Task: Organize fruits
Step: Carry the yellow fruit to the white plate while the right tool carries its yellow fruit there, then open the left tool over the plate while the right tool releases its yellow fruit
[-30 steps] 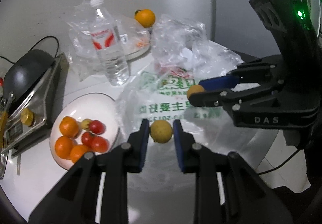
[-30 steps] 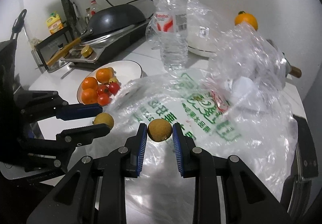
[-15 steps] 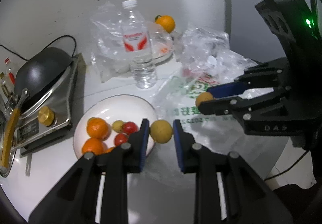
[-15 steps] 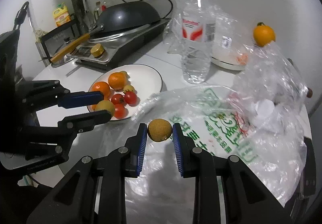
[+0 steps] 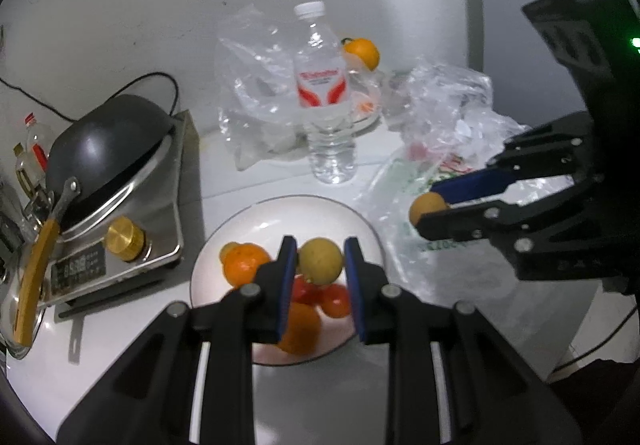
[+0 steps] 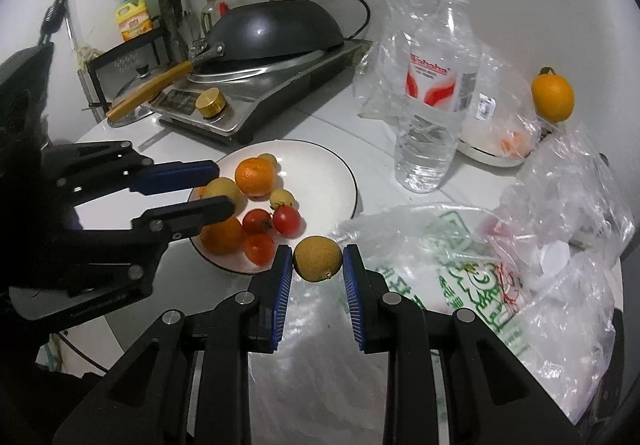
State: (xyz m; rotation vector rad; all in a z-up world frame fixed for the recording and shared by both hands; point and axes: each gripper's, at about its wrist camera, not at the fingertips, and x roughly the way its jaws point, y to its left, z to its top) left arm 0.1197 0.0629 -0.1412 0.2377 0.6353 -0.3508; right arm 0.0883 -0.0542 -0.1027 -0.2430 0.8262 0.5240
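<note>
The left gripper [image 5: 320, 261] is clamped on a small yellow-green fruit [image 5: 321, 260], its blue pads pressing both sides, and holds it in the air above the white plate [image 5: 344, 213]. Seen from the right wrist, the same fruit [image 6: 224, 194] sits between the left gripper's fingertips over the plate's left edge. The right gripper [image 6: 317, 259] is likewise closed on a second round fruit [image 6: 318, 258], dull yellow-brown with a tiny stem nub, pinched at its widest part. That one hangs just off the plate's [image 6: 336, 169] near rim, over the edge of the printed plastic bag [image 6: 460, 273].

On the plate lie mandarins [image 6: 255, 177], cherry tomatoes [image 6: 286, 220] and a couple of small yellow fruits [image 6: 282, 198], crowded toward the side under the left gripper (the far half of the plate is bare). Another mandarin [image 6: 222, 236] lies partly beneath the left gripper's lower finger.

Behind the plate stands an upright water bottle [image 6: 436, 93], capped, with clear crumpled plastic [image 6: 384, 57] around it. A lone orange [image 6: 553, 96] rests farther back beside a shallow dish [image 6: 496, 153]. To the left, a dark wok [image 6: 276, 31] sits on a steel cooker [image 6: 256, 101] with a brass knob [image 6: 211, 103]. The crumpled bag [image 5: 448, 113] lies between the right gripper [image 5: 430, 205] and the bottle [image 5: 326, 105].
</note>
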